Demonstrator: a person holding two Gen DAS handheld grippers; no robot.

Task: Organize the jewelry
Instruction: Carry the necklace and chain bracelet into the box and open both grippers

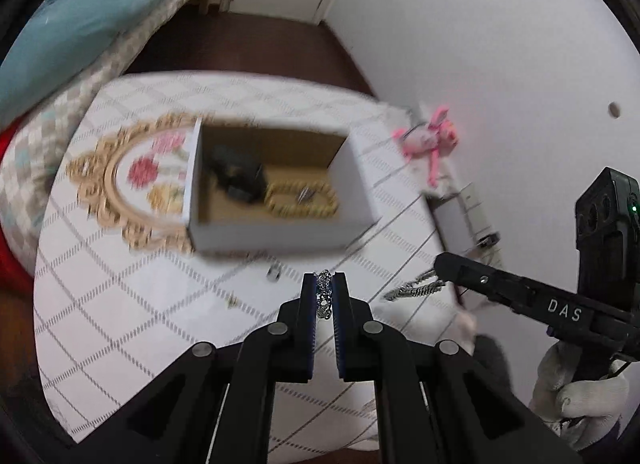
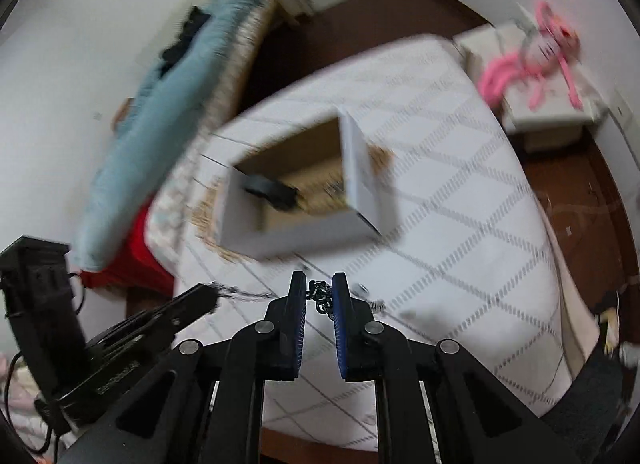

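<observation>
White-clothed table [image 1: 120,304] carries a box [image 1: 280,232] ahead of both hand-held grippers, beads [image 1: 302,204] already inside; left hand-held gripper [image 1: 325,296] and right hand-held gripper [image 2: 320,296] each pinch a chain [image 1: 325,298], not yet boxed.

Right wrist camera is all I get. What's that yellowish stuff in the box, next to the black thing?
Observer: A loop of gold beads, lying beside the black thing inside the box.
Operator: And the tan stuff poking out by the box?
Observer: An oval gold-framed tray with a flower pattern.
Operator: Is my other hand holding anything?
Observer: Yes, the left gripper is shut on a sparkly silver chain.
</observation>
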